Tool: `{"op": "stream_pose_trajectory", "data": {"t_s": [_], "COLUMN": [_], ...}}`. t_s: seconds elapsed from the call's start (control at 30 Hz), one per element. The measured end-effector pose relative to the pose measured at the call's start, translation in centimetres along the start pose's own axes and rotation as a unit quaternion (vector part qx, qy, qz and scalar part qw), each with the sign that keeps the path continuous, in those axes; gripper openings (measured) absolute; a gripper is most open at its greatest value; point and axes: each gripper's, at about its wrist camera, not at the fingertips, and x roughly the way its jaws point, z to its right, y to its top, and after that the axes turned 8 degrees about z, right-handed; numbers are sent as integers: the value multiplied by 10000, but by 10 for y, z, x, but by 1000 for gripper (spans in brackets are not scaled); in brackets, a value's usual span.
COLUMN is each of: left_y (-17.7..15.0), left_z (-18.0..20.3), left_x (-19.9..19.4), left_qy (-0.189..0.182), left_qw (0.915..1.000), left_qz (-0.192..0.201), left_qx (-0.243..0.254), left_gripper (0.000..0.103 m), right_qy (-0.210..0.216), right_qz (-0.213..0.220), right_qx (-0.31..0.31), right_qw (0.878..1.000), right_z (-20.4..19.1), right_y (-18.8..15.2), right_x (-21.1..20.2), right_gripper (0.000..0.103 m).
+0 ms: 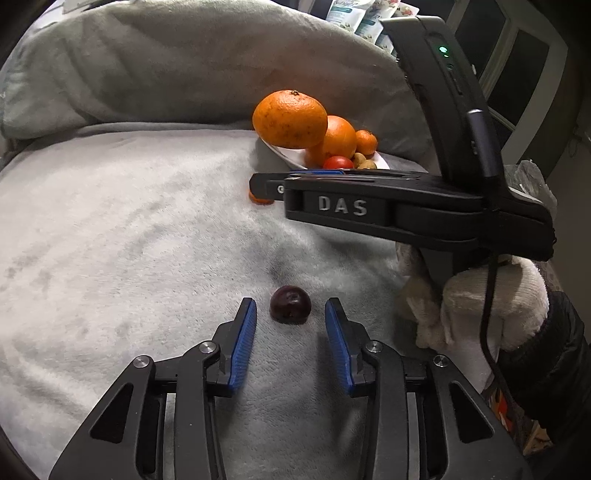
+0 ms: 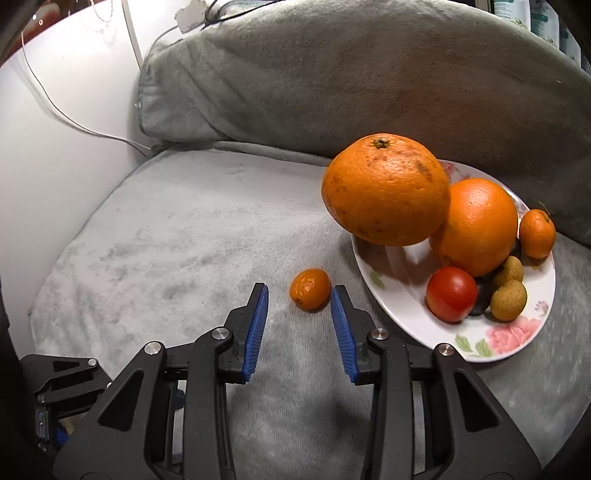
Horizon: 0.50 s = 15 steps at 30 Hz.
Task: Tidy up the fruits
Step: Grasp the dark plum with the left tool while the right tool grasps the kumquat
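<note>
A small dark plum (image 1: 290,304) lies on the grey blanket (image 1: 129,240), between the blue pads of my left gripper (image 1: 290,306), with a gap on each side; the gripper is open. A small orange kumquat (image 2: 309,288) lies between the fingertips of my right gripper (image 2: 299,290), close to the right pad (image 2: 341,321) and well clear of the left one; this gripper is open too. Just right of the kumquat, a flowered white plate (image 2: 476,347) holds two big oranges (image 2: 384,188), a small mandarin (image 2: 537,232), a red fruit (image 2: 450,293) and longans (image 2: 508,299).
A grey pillow (image 2: 332,74) rises behind the plate. A white wall with a cable (image 2: 55,110) bounds the left. In the left wrist view the right gripper (image 1: 266,184) crosses from the right, held by a gloved hand (image 1: 480,306). Packets (image 1: 369,14) stand behind the pillow.
</note>
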Motion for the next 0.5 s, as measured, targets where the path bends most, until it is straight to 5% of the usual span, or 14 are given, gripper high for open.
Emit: {"op": "stream_pose_trajectory", "data": {"t_s": [0.5], "left_y": [1], "left_z": [0], "left_x": [10], "left_qy": [57], "left_qw": [9999], "left_qz": [-121], "left_qx": [52], "left_gripper": [26], "right_qy": [-278], "right_qz": [-96], "right_qx": [-312], "right_qw": [9991], "right_z": [-10], "right_y": [3], "right_x": [18], "right_gripper": [30]}}
